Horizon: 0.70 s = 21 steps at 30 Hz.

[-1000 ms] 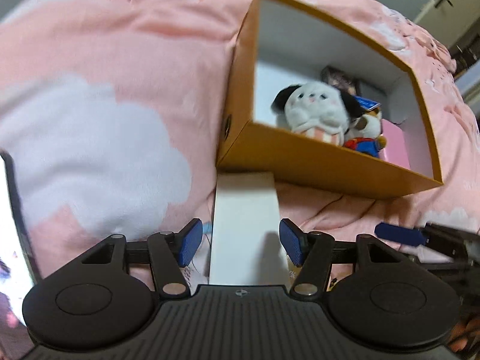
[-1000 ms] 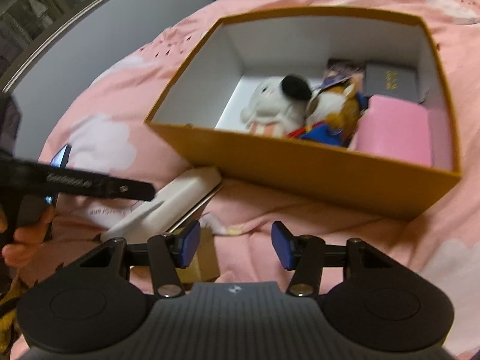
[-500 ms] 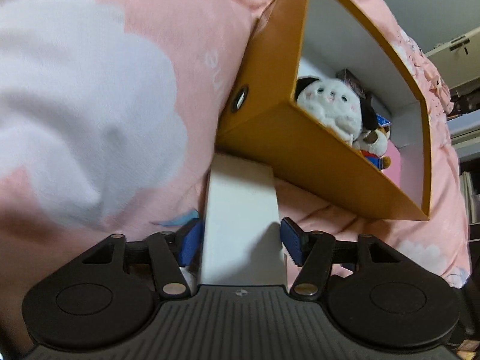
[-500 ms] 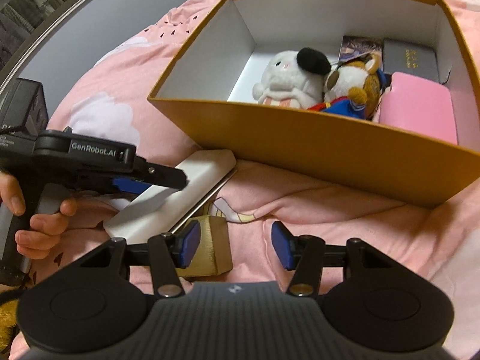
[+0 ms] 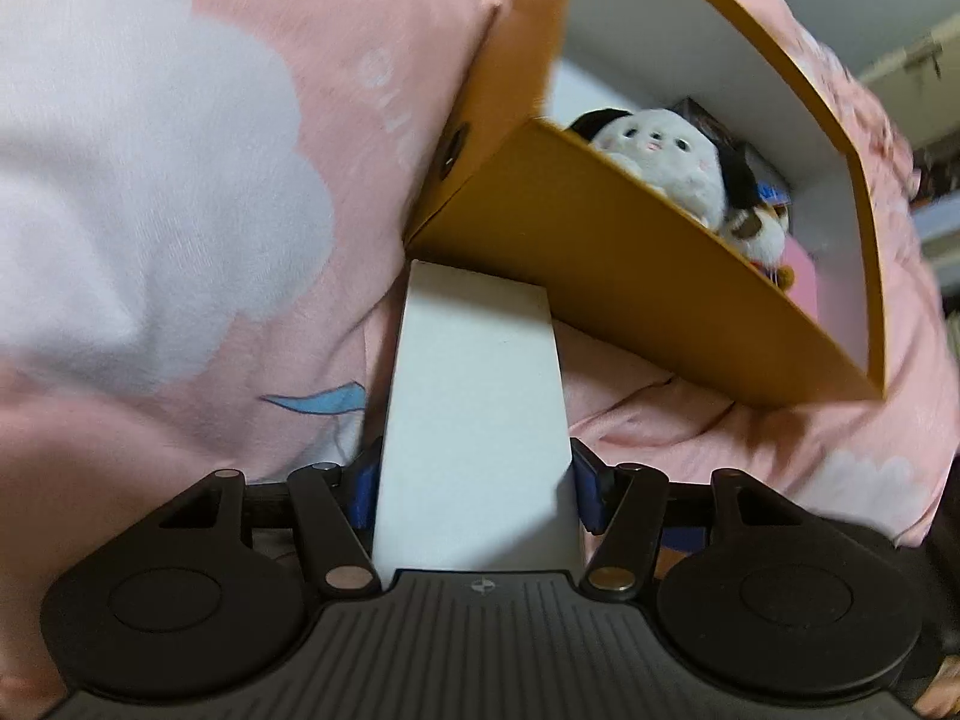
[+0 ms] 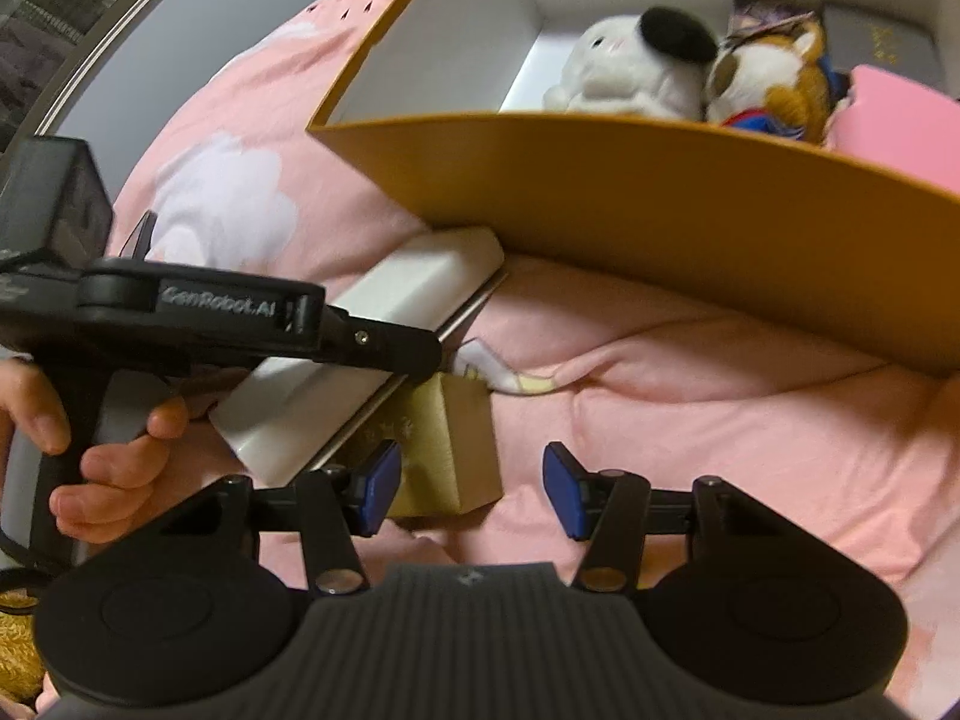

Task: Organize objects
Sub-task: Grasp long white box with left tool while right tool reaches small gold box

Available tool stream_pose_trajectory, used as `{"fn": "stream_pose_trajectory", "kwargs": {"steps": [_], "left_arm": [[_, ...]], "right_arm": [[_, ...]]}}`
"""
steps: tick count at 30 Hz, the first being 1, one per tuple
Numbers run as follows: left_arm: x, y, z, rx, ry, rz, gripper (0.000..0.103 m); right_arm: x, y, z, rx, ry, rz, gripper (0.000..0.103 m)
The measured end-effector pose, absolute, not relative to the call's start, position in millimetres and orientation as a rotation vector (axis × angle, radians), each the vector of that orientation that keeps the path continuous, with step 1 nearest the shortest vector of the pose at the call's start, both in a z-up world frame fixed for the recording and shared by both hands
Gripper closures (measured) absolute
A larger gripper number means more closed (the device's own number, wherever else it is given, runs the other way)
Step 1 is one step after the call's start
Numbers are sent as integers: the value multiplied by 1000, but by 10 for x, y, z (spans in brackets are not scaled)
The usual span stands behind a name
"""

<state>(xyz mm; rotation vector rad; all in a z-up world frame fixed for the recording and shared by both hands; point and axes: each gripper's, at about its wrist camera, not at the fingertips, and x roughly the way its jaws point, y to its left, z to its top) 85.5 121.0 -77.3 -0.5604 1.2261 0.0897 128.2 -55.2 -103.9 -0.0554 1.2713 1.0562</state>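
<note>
A long white box [image 5: 474, 408] lies on the pink duvet, its far end against the orange storage box [image 5: 630, 276]. My left gripper [image 5: 474, 489] straddles its near end; the jaws are closing and both blue pads touch its sides. In the right wrist view the same white box [image 6: 372, 348] lies slanted under the left gripper [image 6: 414, 354], which a hand [image 6: 108, 456] holds. My right gripper [image 6: 471, 489] hangs open low over the duvet with nothing between its fingers. A small gold box [image 6: 444, 450] sits just by its left finger.
The orange storage box [image 6: 660, 198] holds a white plush [image 6: 624, 69], a calico plush [image 6: 774, 78], a pink box [image 6: 900, 126] and a grey box [image 6: 882, 48]. The pink duvet [image 6: 720, 420] is soft and creased. A dark device [image 6: 54, 210] is at far left.
The left jaws have come in from either side until they meet the white box. The right gripper has sunk closer to the duvet and the gold box.
</note>
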Motion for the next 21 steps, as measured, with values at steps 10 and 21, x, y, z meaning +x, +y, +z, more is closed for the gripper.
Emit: {"fn": "stream_pose_trajectory", "kwargs": {"steps": [10, 21], "left_arm": [[834, 1171, -592, -397, 1238, 66, 35], [938, 1514, -697, -640, 1280, 13, 33]], "right_arm": [[1355, -251, -1231, -63, 1335, 1146, 47], [1511, -218, -1605, 90, 1475, 1177, 32]]}}
